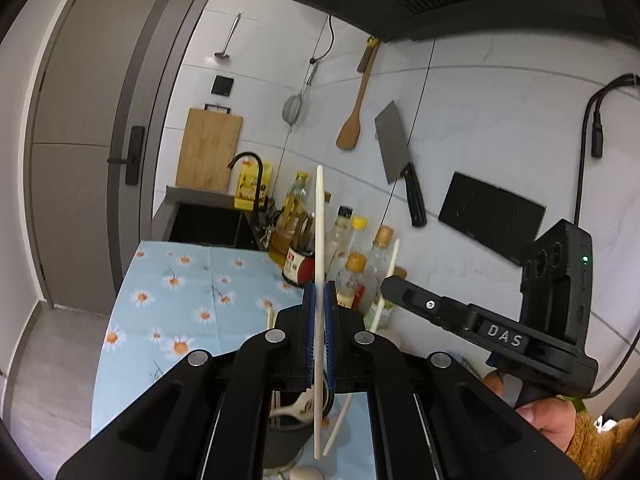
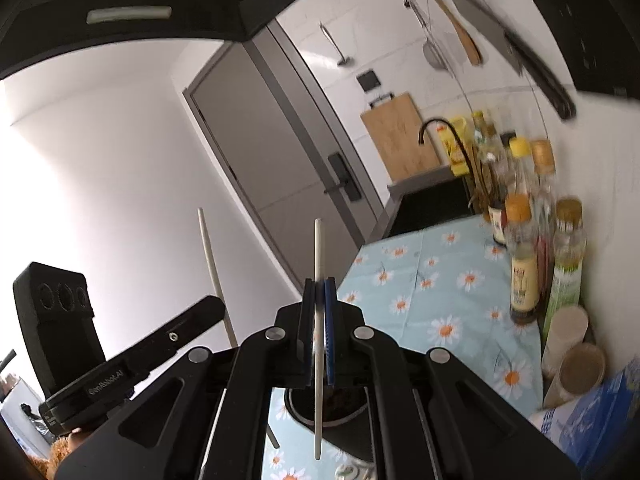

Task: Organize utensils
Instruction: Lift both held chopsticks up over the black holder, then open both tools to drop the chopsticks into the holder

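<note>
My left gripper [image 1: 319, 294] is shut on a white chopstick [image 1: 319, 220] that stands upright between the blue pads, its ends reaching well above and below the jaws. Under it sits a dark utensil cup [image 1: 286, 436] with a pale spoon [image 1: 298, 404] and more sticks inside. My right gripper [image 2: 319, 286] is shut on a second white chopstick [image 2: 318, 248], also upright, above the dark cup [image 2: 340, 414]. Each view shows the other gripper alongside: the right gripper [image 1: 387, 285] with its stick [image 1: 391, 268], the left gripper [image 2: 214, 306] with its stick [image 2: 210, 248].
A blue daisy-print cloth [image 1: 180, 292] covers the counter. Several sauce and oil bottles [image 2: 524, 248] line the wall, with paper cups [image 2: 576, 368] and a blue box [image 2: 592, 420] near them. Beyond lie a black sink [image 1: 208, 224] and faucet [image 1: 252, 160]. A cleaver [image 1: 396, 148] and wooden spatula [image 1: 352, 120] hang on the wall.
</note>
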`<state>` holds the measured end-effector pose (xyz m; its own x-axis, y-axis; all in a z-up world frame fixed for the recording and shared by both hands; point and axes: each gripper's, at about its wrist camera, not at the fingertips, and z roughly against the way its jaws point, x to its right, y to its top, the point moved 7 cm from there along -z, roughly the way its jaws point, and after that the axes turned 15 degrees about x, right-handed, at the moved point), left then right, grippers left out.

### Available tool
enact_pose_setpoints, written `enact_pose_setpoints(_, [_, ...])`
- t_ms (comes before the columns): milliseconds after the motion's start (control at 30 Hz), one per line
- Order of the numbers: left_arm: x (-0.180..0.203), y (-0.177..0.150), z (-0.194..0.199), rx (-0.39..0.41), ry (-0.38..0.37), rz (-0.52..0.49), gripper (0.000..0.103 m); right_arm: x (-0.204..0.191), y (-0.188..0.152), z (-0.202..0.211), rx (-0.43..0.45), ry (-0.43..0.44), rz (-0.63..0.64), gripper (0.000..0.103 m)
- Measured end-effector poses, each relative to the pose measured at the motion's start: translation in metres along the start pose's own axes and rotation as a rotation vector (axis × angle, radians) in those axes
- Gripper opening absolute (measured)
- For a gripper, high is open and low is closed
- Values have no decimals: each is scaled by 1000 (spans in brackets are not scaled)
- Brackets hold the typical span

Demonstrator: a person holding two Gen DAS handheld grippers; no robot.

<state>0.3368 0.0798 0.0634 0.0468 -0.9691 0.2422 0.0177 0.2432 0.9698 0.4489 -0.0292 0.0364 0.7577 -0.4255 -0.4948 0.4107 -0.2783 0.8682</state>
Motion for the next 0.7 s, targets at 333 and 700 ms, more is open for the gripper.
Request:
enact_pose_setpoints(333, [-11,22,-13,126,26,-13,3,-9,28,-11,114,-18,61,6])
enact_pose_setpoints(700, [-30,-13,-24,114,65,-13,4,2,0,-32,69,-45,77,6])
